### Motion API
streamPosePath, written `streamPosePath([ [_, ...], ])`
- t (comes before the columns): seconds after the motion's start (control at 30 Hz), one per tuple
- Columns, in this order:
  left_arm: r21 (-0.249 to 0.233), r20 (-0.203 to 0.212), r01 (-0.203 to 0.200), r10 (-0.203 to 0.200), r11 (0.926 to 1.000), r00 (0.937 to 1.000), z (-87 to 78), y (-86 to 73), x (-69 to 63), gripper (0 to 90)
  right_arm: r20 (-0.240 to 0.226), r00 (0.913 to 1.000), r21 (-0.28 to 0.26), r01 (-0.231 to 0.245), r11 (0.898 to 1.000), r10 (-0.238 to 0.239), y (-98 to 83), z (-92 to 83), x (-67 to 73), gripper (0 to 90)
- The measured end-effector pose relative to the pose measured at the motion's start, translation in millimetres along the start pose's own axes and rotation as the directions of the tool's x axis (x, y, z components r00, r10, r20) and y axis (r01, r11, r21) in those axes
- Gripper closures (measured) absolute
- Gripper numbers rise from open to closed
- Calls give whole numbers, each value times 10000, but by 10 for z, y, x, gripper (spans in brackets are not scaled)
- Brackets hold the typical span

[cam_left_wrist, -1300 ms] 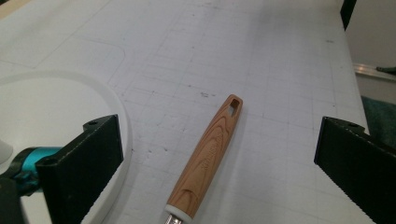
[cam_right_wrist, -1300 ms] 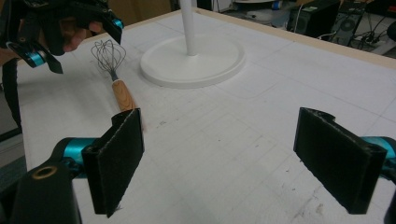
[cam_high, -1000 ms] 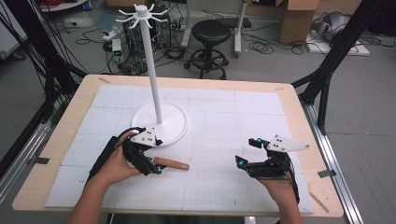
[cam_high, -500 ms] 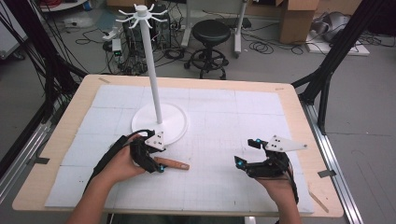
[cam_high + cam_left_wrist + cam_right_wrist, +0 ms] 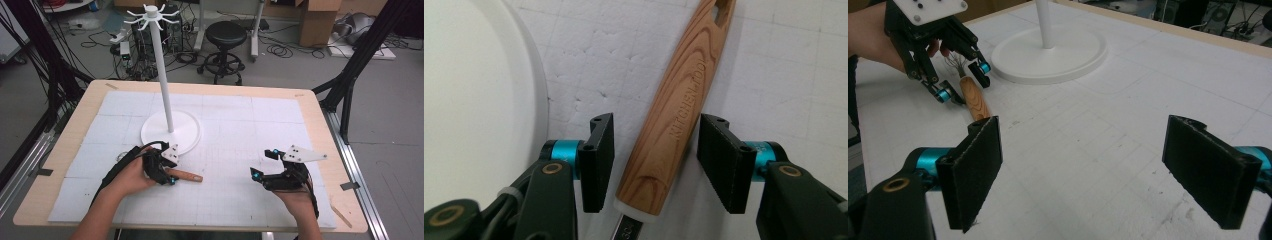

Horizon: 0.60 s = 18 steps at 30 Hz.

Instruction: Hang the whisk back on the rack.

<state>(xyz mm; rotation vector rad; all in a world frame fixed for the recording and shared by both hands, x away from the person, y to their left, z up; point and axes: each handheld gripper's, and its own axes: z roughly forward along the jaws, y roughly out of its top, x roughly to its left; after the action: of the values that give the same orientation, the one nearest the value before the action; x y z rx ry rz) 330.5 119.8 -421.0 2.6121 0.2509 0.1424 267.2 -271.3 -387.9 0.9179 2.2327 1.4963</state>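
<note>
The left claw point(image 5: 161, 167) sits just in front of the white stand point(image 5: 171, 131), at the near edge of its round base, with its jaws spread and lowered to either side of a wooden handle point(image 5: 674, 107). In the left gripper view the handle lies between the two pads with a clear gap on each side, so nothing is gripped yet. It is a kitchen tool lying flat on the table point(image 5: 250, 135), and its long axis runs away from the claw, tilted slightly across the jaws. The metal neck starts at the claw's end, and the hole end points away. Seen from above, the free end points right from the stand's base, toward the other hand. Closing here would likely catch the handle near its collar. The right claw point(image 5: 265, 172) is far off to the right of the stand, released and empty, so the left hand is plainly the nearer one.
</note>
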Motion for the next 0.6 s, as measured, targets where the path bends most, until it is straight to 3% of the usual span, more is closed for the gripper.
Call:
streamPosePath([
  [0.13,155,173,-165,162,9997,9997,2,21,4,532,34,10000,48,-21,10000,21,-8,6,-6,154],
  [0.33,1107,371,-434,395,9929,9985,21,152,4,573,9,10000,79,-34,10000,34,-5,10,4,154],
  [0.6,1041,550,-711,657,9920,9963,22,149,2,610,68,9999,41,-78,10000,78,-7,-7,-2,154],
])
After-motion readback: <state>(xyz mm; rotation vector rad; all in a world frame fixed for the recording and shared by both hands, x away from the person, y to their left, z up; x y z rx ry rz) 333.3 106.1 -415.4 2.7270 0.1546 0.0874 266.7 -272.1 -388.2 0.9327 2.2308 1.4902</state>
